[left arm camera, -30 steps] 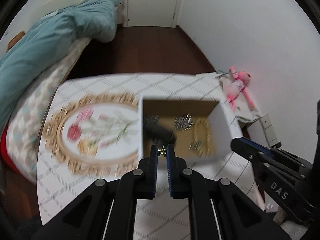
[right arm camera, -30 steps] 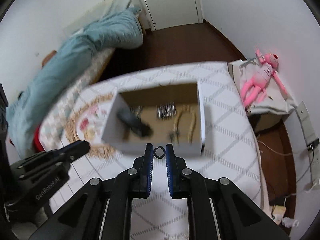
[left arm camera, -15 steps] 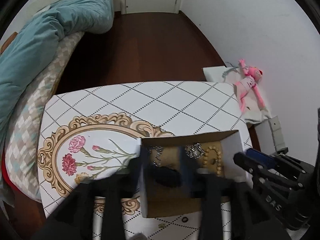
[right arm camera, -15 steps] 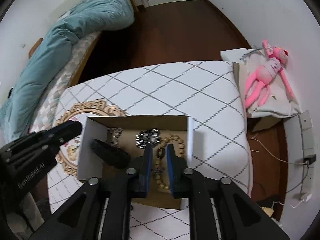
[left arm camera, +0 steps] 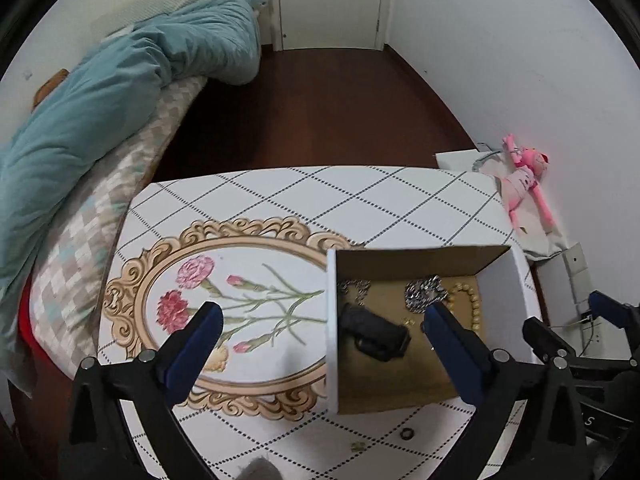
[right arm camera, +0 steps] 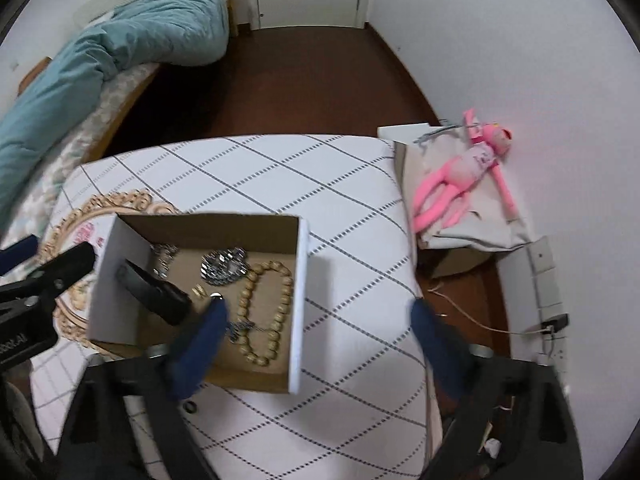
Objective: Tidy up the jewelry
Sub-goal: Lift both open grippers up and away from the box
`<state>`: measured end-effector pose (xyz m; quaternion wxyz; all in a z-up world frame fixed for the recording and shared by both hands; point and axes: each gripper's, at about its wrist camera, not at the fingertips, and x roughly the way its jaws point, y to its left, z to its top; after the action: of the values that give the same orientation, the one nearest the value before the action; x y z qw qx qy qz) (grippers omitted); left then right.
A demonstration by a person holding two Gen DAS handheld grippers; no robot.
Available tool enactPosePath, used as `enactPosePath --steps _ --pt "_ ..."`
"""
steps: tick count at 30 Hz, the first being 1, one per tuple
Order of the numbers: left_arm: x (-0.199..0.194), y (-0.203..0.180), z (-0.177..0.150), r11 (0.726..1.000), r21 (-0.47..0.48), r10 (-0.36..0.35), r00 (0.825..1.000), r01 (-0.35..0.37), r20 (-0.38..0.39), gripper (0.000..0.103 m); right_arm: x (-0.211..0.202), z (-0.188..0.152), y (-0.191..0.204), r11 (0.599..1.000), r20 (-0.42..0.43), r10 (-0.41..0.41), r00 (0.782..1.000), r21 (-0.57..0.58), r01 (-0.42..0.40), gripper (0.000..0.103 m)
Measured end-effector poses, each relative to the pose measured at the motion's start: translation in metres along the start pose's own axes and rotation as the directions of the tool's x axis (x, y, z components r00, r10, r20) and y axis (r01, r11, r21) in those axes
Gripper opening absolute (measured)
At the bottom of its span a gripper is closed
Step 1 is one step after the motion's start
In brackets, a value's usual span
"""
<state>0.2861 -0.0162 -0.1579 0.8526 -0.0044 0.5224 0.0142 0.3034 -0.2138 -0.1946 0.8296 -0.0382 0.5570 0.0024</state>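
A white quilted table (left arm camera: 360, 200) holds an open cardboard box (right arm camera: 298, 300) containing a bead bracelet (right arm camera: 264, 312), silver jewelry and a black clip. Both the left gripper (left arm camera: 320, 320) and right gripper (right arm camera: 316, 316) hover above, jaws opening wide, holding nothing.

- Cardboard box (right arm camera: 298, 300) open at top; access from above is free, its walls block entry from the sides.
- Box floor crowded: black case (right arm camera: 154, 290) on the left, silver chain pile (right arm camera: 224, 266) at the middle back, bead bracelet (right arm camera: 266, 312) on the right. Bare floor only at the near edge.
- Left gripper (left arm camera: 320, 320) opening, nothing between jaws; it straddles the box's left wall.
- Right gripper (right arm camera: 316, 312) opening, nothing between; it straddles the right wall.
- Table (right arm camera: 320, 168) beyond the box bare, wide free room.
- Near side: small dark ring (left arm camera: 407, 434) and gold bit (left arm camera: 357, 446) loose on the cloth.
- R of table: pink plush toy (right arm camera: 460, 176) on a low stand, wall close behind.
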Motion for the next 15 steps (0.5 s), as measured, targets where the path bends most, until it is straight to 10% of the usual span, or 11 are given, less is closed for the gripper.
enactPosePath --steps 15 --pt "-0.037 0.002 -0.051 0.999 -0.015 0.047 0.997 -0.046 0.065 0.103 -0.034 -0.048 -0.005 0.998 0.075 -0.049 0.996 0.031 0.046 0.103"
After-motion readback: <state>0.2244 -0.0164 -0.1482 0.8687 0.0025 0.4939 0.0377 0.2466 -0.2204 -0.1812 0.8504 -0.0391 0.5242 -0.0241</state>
